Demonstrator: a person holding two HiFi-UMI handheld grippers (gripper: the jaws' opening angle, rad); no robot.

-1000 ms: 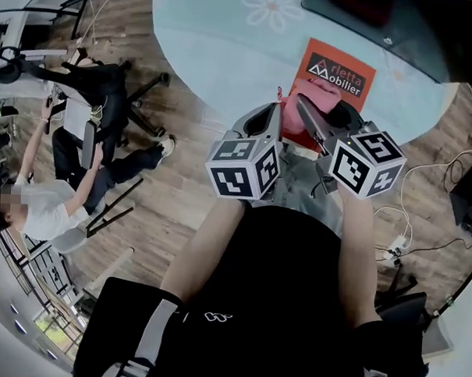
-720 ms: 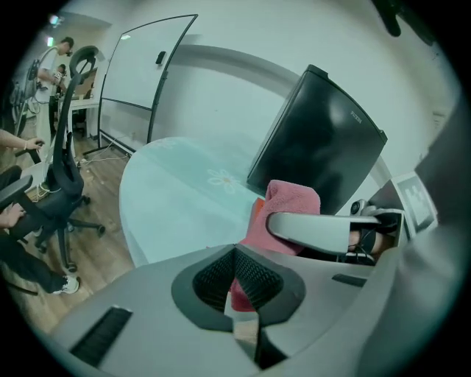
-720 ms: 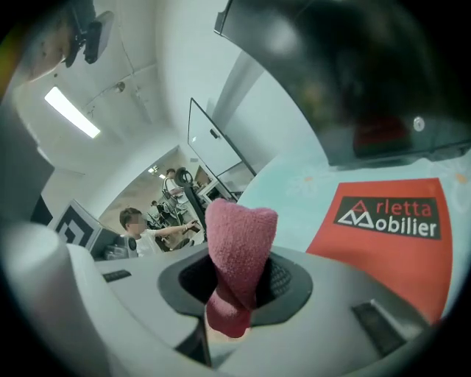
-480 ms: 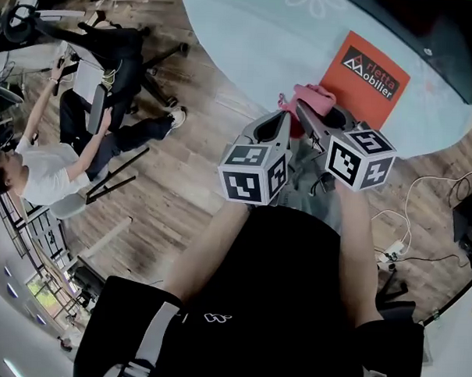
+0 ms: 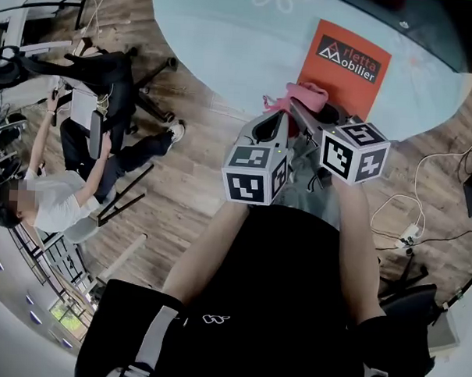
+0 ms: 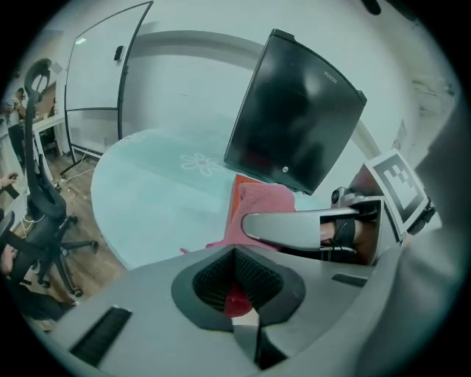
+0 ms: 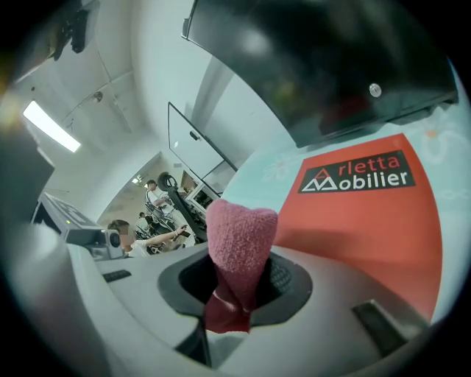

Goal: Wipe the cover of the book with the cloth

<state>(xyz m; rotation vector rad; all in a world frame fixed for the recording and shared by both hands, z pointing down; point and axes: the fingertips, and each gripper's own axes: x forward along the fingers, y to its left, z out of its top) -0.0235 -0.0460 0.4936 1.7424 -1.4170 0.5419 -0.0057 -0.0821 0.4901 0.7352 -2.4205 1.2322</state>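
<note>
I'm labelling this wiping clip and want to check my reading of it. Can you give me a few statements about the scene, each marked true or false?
1. The right gripper is shut on the cloth. True.
2. The cloth is blue. False: it is pink.
3. The book lies on the table, red cover up. True.
4. The left gripper is wide open. False: its jaws are together, with a red bit of the cloth between them.
5. A dark screen stands on the table beyond the book. True.
</note>
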